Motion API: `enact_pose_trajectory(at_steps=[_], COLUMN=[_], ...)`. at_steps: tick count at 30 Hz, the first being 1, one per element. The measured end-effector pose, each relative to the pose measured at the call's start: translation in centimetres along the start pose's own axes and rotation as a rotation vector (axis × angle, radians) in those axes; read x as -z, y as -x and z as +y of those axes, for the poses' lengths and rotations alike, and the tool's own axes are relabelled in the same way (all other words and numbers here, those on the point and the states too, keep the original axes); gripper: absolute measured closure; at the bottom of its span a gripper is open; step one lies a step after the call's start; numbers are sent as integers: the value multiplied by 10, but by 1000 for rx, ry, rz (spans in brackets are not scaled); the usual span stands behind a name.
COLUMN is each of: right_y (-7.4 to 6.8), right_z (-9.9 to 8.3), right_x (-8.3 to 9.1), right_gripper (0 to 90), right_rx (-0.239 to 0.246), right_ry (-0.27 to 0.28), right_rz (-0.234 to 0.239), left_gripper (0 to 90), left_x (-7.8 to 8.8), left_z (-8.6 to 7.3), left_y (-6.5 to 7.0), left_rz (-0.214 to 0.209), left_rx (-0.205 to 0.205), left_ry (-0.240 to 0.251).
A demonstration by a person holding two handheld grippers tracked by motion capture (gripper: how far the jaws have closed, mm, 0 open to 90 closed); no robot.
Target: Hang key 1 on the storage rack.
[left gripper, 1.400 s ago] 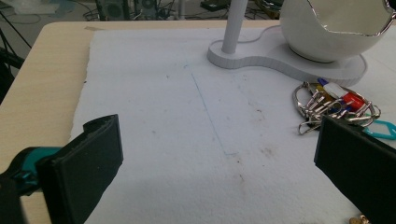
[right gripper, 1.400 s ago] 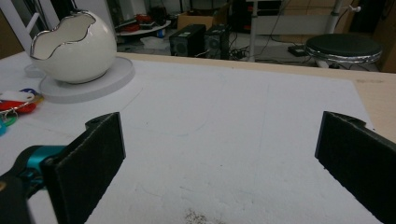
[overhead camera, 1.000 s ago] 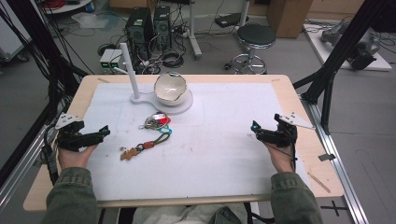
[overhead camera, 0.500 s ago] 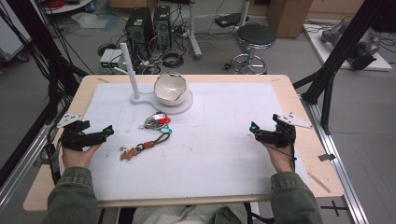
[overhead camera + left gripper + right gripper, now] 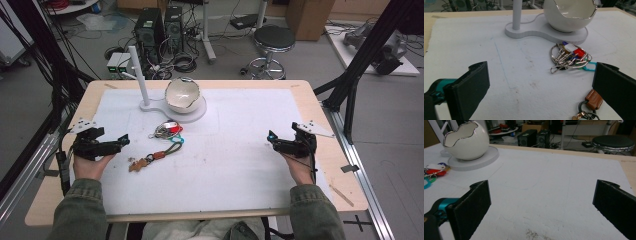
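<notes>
Item in hand: key bunch (image 5: 167, 130) with teal clip, lying on the white surface (image 5: 240, 150) just before the egg-shaped bowl (image 5: 182, 95); a brown-tabbed lanyard (image 5: 150, 159) trails from it toward us. Our left gripper (image 5: 119, 142), jaws spread, sits near the lanyard; our right gripper (image 5: 274, 143), likewise released, is well apart. Risk, we judge: loose rings slipping from the pinch, or the lanyard snagging.

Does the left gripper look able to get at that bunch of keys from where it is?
Probably yes. The left gripper is open and points toward the bunch of keys, with only bare white mat between them; the brown leather fob lies off to one side.
</notes>
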State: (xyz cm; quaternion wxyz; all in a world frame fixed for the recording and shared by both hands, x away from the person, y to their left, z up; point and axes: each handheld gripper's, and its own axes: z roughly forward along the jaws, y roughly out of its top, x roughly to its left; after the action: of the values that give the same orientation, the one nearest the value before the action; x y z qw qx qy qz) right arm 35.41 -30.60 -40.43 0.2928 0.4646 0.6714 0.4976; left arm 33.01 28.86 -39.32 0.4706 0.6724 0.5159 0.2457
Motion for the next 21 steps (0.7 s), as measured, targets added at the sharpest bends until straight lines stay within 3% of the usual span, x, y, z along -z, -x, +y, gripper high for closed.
enact_pose_trajectory(at_steps=[11,21], right_y=[0,0], right_z=[0,0], right_x=[0,0], right_gripper=[8,8], right_rx=[5,4], right_ry=[-2,-1], right_rz=[5,6], left_gripper=[17,17], left_x=[-5,-12], left_z=[4,6], left_y=[10,23], left_rz=[-22,-59], left_rx=[-6,-45], left_ry=[-4,-28])
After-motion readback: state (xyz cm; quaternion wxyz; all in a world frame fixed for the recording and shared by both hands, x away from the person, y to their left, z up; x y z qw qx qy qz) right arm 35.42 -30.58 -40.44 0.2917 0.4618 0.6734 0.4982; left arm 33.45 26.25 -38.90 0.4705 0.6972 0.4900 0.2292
